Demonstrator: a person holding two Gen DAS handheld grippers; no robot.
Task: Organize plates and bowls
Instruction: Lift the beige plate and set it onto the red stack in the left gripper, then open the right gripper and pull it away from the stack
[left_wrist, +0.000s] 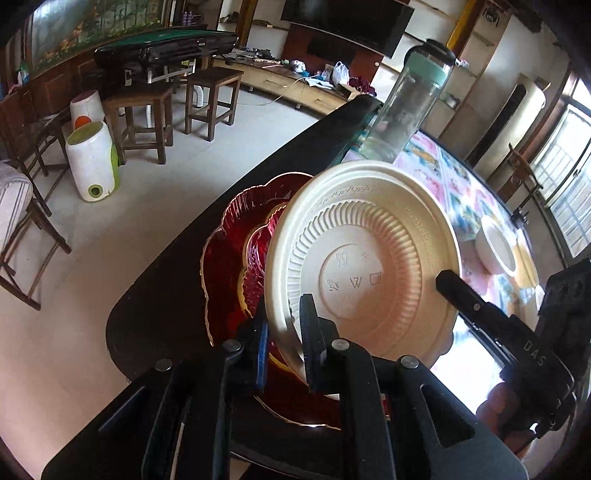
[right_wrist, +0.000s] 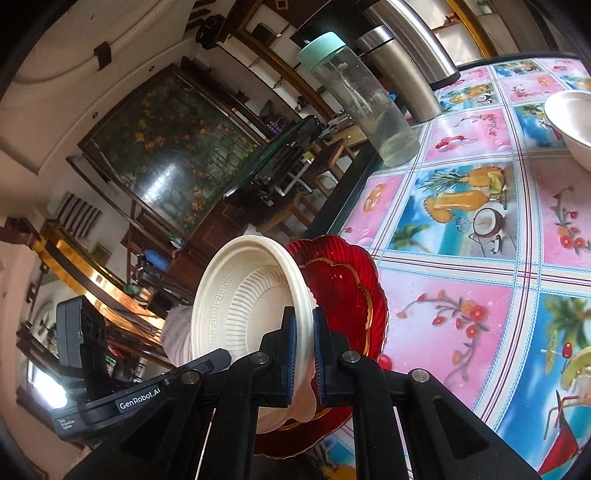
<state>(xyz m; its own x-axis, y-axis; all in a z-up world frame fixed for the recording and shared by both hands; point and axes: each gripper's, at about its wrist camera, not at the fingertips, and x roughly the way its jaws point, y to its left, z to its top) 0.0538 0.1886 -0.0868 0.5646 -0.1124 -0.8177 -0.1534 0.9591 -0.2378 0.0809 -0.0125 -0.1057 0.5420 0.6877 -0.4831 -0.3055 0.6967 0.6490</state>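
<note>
Nearest in the left wrist view, the left gripper (left_wrist: 282, 332) has its fingers (left_wrist: 312, 332) closed on the near rim of a cream bowl (left_wrist: 364, 258), one finger on each face of the rim. The bowl is tipped up on edge, its ribbed underside with moulded symbols facing right. In the right wrist view the right gripper (right_wrist: 303, 354) pinches the same bowl (right_wrist: 243, 306) at its rim, blue pads pressed to both sides, with the hollow facing left. So both grippers hold the one bowl, lifted clear of the table (right_wrist: 461, 295).

Just behind and under the bowl lies a red scalloped glass plate (left_wrist: 229, 258) with a gilt edge; it seems to carry a smaller red dish nested in it, though the bowl hides most of that. The plate (right_wrist: 351, 288) sits close to the table's dark left edge (left_wrist: 177, 302), partly over the dark border, with bare floor beyond.

To the right the patterned tablecloth is open. Farther along the same edge stands a clear bottle (right_wrist: 365, 107) with a mint-green cap, apparently almost empty. Behind it are two steel flasks (right_wrist: 399, 66). At the far right a second white bowl (right_wrist: 572, 122) sits upright, well apart from the plate.
</note>
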